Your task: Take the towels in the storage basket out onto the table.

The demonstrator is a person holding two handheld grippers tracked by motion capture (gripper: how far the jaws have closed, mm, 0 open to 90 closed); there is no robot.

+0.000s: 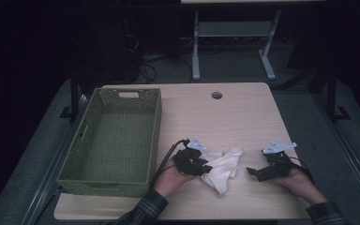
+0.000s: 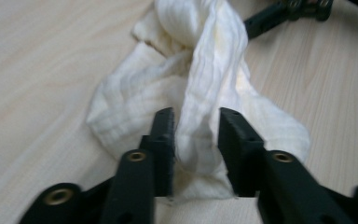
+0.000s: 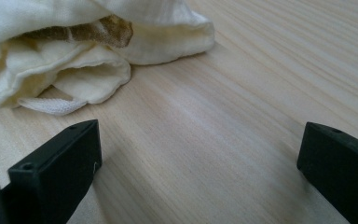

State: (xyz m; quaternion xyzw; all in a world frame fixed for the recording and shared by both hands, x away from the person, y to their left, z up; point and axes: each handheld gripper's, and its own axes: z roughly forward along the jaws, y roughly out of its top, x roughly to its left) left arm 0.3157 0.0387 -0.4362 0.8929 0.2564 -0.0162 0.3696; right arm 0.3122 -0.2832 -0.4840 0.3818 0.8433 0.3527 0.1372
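The left tongs (image 2: pixel 196 140) pinch a raised fold of the white cloth (image 2: pixel 205 93), which lies crumpled on the surface (image 1: pixel 243 117) between the two tongs. The right tongs (image 3: pixel 200 163) are spread wide with nothing in them, and the cloth sits just ahead of them, off to one side. The green basket (image 1: pixel 117 136) waits on the far side of the left tongs, so the left hand is nearer to it.

my cloth (image 2: pixel 205 93) is creamy white with fine ribbed lines and a brown stain. my grippers' jaws are matt black. the surface (image 1: pixel 243 117) is pale wood grain, the woven basket (image 1: pixel 89 180) olive green, my sleeve (image 1: pixel 145 208) dark plaid.
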